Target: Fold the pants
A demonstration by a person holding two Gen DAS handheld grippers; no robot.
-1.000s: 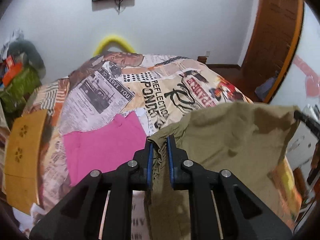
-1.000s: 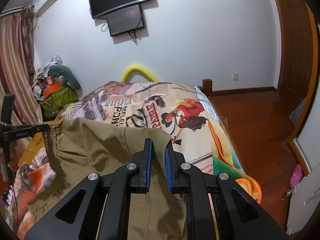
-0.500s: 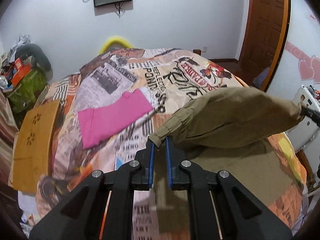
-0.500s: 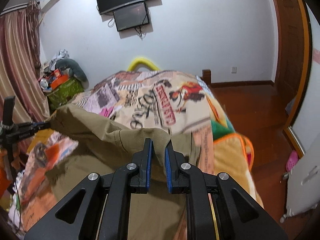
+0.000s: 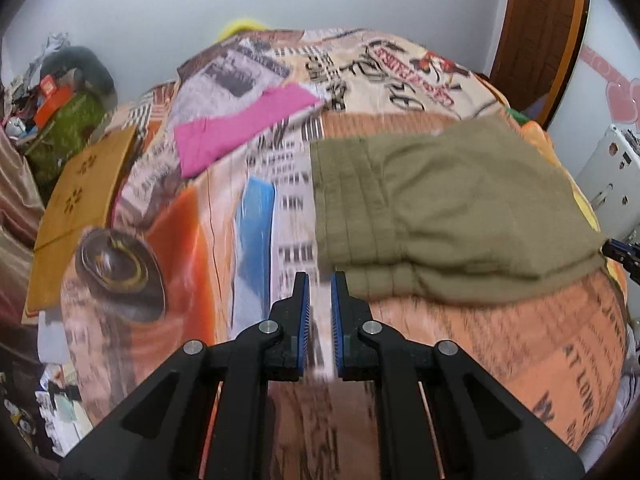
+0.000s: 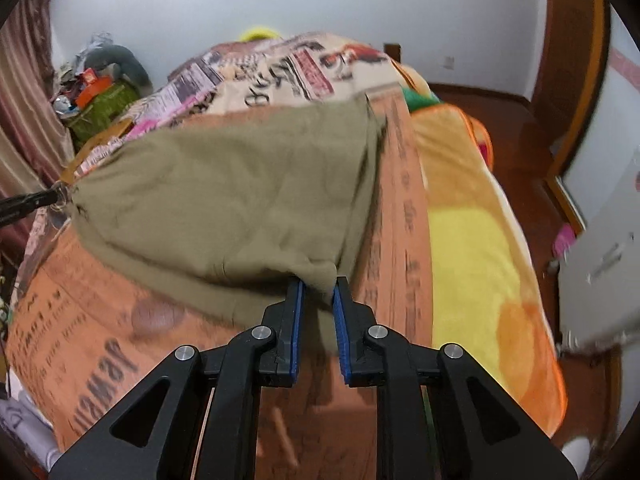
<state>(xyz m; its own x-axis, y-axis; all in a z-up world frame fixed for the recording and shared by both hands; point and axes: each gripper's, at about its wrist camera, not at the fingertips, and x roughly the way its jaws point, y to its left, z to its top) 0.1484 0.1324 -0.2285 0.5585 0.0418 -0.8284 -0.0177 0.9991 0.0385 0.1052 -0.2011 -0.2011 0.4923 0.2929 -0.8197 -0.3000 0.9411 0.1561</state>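
Olive-khaki cotton lies doubled over on the bed [image 5: 500,360]: the pants [image 5: 440,200] rest on the printed bedspread with one fold already made, the elastic waistband stacked in layers at their left edge in your left wrist view. That first fold looks done; I judge a further fold and some smoothing are still left, since the bundle is wide and its near edge bulges.

Your left hand-held gripper [image 5: 320,280] has narrow jaws with only bedspread showing between the blue pads, so it carries nothing; the waistband corner sits just beyond and to the right of its tips. Your right hand-held gripper [image 6: 318,284] is at the pants' near right corner, a nub of cloth between its pads, and its jaws are opening, so you are letting go there.

By count: one pair of pants, two hand-held grippers, one bed, one pink garment [image 5: 240,128] lying flat well apart towards the far left, and one tan wooden board [image 5: 80,200] at the bed's left edge.
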